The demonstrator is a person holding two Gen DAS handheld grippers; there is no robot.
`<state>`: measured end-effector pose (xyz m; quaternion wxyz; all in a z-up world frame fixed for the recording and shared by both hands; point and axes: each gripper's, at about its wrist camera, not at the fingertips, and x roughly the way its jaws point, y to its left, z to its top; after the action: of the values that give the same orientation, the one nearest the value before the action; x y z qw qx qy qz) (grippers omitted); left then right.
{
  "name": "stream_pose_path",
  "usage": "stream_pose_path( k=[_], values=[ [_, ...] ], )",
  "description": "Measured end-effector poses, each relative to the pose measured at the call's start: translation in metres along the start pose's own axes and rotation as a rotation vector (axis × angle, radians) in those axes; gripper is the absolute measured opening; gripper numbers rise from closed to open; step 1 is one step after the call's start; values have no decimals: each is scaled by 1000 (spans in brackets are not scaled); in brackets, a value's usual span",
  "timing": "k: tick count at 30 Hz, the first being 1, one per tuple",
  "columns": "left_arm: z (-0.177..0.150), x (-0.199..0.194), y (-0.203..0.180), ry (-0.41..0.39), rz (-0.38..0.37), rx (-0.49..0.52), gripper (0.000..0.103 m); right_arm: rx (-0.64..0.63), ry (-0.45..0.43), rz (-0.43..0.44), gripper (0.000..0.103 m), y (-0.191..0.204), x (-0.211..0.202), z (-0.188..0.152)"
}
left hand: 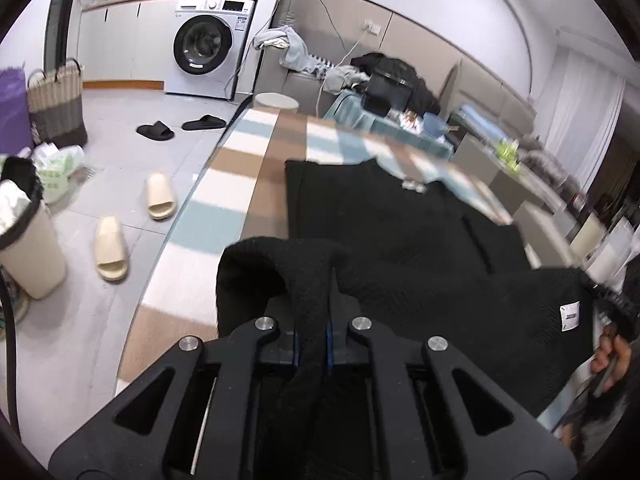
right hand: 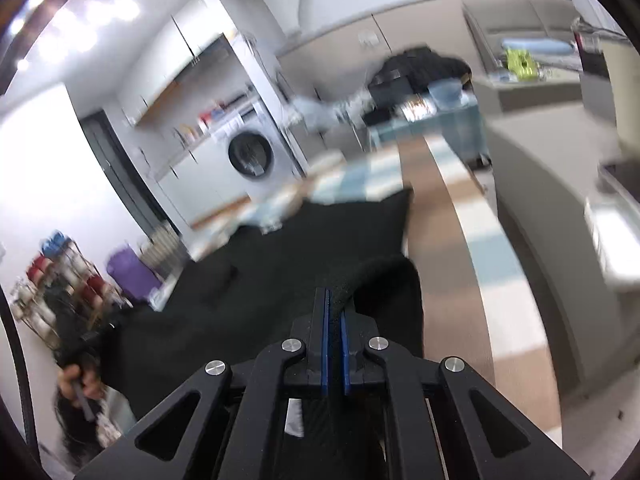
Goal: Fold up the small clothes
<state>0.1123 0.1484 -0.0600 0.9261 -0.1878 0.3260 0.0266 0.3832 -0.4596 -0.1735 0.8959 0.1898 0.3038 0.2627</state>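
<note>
A black knit garment (left hand: 400, 232) lies spread on the striped table (left hand: 240, 184), its near hem lifted off the surface. My left gripper (left hand: 330, 280) is shut on the garment's near left corner, and black cloth drapes over and between its fingers. A white label (left hand: 570, 315) shows on the raised hem at the right. In the right wrist view the same black garment (right hand: 304, 240) stretches away to the left, and my right gripper (right hand: 335, 300) is shut on its near right corner. A hand (right hand: 80, 384) with the other gripper shows at the lower left.
The table's left edge drops to a tiled floor with cream slippers (left hand: 112, 252), black slippers (left hand: 156, 130), a bin (left hand: 28, 256) and a woven basket (left hand: 56, 108). A washing machine (left hand: 206, 56) stands behind. Piled clothes and a dark bag (left hand: 388, 80) crowd the far end of the table.
</note>
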Motion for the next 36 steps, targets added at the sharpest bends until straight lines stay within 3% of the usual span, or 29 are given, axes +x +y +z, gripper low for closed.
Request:
stream_pose_path(
  k=[4,8,11,13,16,18,25,31,36],
  values=[
    [18,11,4,-3,12,-7,5,33,8,-73,4,-6,12,17],
    [23,46,13,71,36,-30,6,76,84,-144,4,-19,44,19],
    [18,66,21,139,51,-75,10,103,121,-186,13,-29,59,15],
    [13,63,27,143,49,-92,19,124,156,-178,16,-35,59,9],
    [3,44,30,104,84,-74,46,122,178,-138,29,-39,41,-3],
    [-5,29,33,83,98,-72,57,126,197,-120,47,-41,26,-15],
    [-38,-2,35,102,97,-53,58,153,229,-51,47,-39,-8,-54],
    [-51,-15,27,129,71,-16,58,66,165,141,48,-5,-30,-48],
    [-63,-15,19,166,69,17,59,78,220,74,48,-8,-18,-54]
  ],
)
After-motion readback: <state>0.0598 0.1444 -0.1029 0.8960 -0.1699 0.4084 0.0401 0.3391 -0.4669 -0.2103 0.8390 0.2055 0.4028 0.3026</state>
